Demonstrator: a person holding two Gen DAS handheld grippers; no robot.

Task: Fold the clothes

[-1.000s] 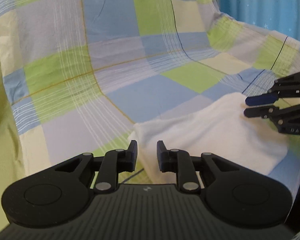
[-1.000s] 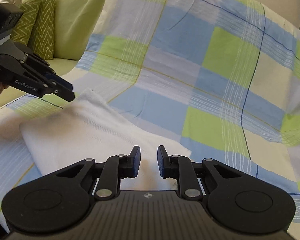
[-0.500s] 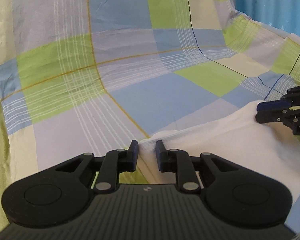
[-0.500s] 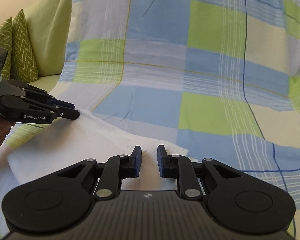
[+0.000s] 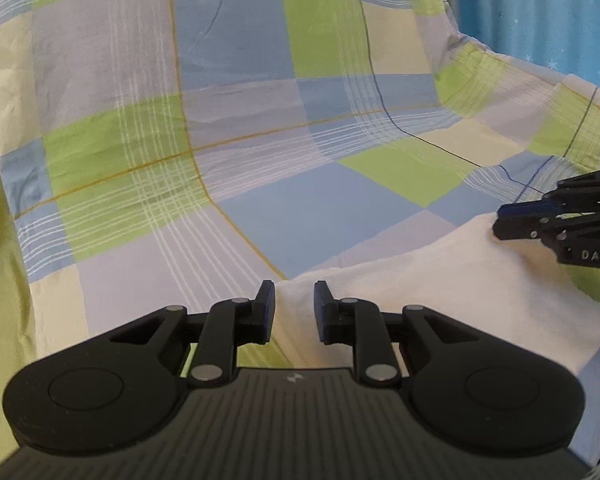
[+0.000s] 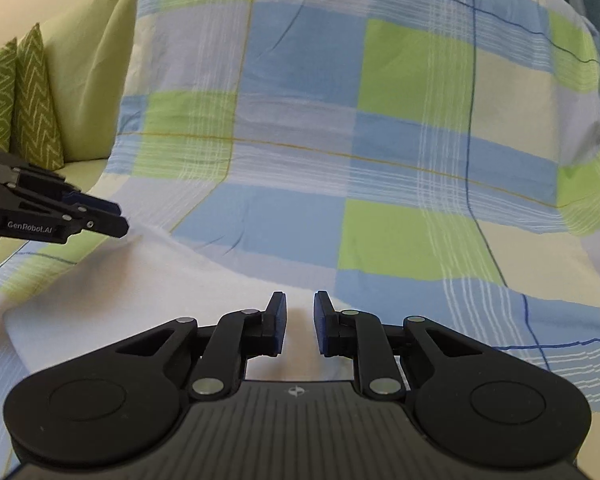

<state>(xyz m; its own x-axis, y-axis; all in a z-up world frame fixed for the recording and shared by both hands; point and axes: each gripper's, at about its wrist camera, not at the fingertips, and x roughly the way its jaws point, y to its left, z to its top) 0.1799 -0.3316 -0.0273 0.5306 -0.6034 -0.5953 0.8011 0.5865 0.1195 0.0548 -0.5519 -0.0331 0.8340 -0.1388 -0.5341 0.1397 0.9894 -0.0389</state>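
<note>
A white folded cloth lies on the plaid sheet that covers the sofa. In the left wrist view my left gripper is open, and the cloth's near left corner lies in the narrow gap between its fingers. My right gripper shows at the right edge, its tips at the cloth's far corner. In the right wrist view my right gripper is open over the edge of the white cloth. The left gripper sits at that cloth's far left corner.
The plaid sheet runs up the sofa back. Green zigzag cushions and a plain green cushion stand at the left. A blue curtain hangs at the back right.
Both grippers have come down closer to the white cloth's corners. The left gripper has lined up with its corner. The finger gaps look the same, and the cloth has not moved.
</note>
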